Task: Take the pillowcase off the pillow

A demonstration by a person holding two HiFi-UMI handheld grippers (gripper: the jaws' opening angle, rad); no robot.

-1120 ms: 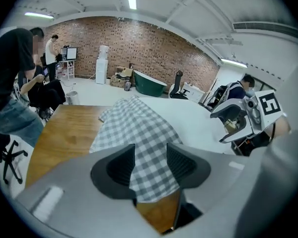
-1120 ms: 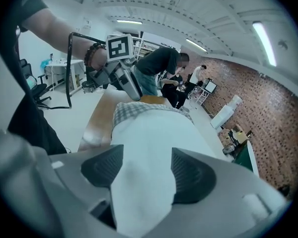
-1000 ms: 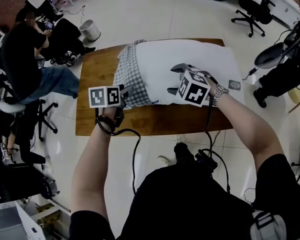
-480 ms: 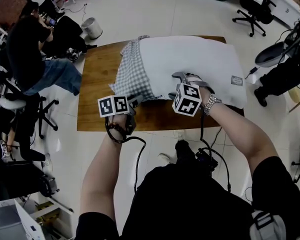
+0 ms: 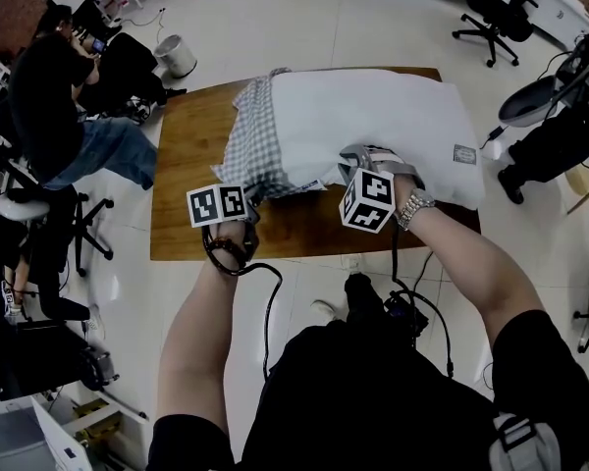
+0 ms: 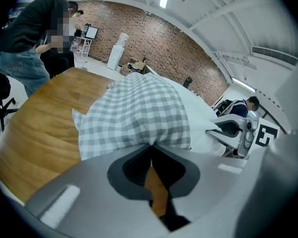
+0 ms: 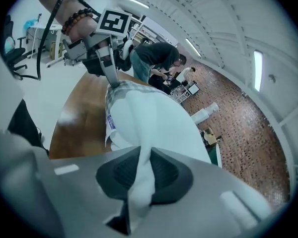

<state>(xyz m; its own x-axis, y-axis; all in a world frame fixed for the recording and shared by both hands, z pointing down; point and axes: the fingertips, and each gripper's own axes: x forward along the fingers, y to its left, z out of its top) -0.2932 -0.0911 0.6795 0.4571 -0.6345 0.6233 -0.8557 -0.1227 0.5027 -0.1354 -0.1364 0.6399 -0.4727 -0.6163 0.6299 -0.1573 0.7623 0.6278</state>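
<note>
Pillowcase first: the grey-and-white checked cloth sits bunched over the left end of the pillow. The rest of the white pillow is already bare and lies lengthwise on the wooden table. So I judge the cover is well on its way off, with only that last end still sleeved.

What has changed is the grip. A second ago both tools hung over the near edge with their jaws gaping; now both are down at the pillow's near edge and have just been closing.

My left gripper is clenched almost fully. In its own view the checked fabric gathers right into the tips, so I read it as nipping a thin fold of the pillowcase at its near hem.

My right gripper is clamped on a thick pleat of white pillow cloth that runs down through the pads. It holds just beside where the checked hem ends.

That gives me one hand on each thing, close together, which is what a pull-apart needs. My next move would be to draw the left hand away to the left while the right anchors the pillow.

The left bite looks shallow, so I judge the hem could slip out under load.

Beyond the table there is pale floor, and a seated person well off to the far left.
</note>
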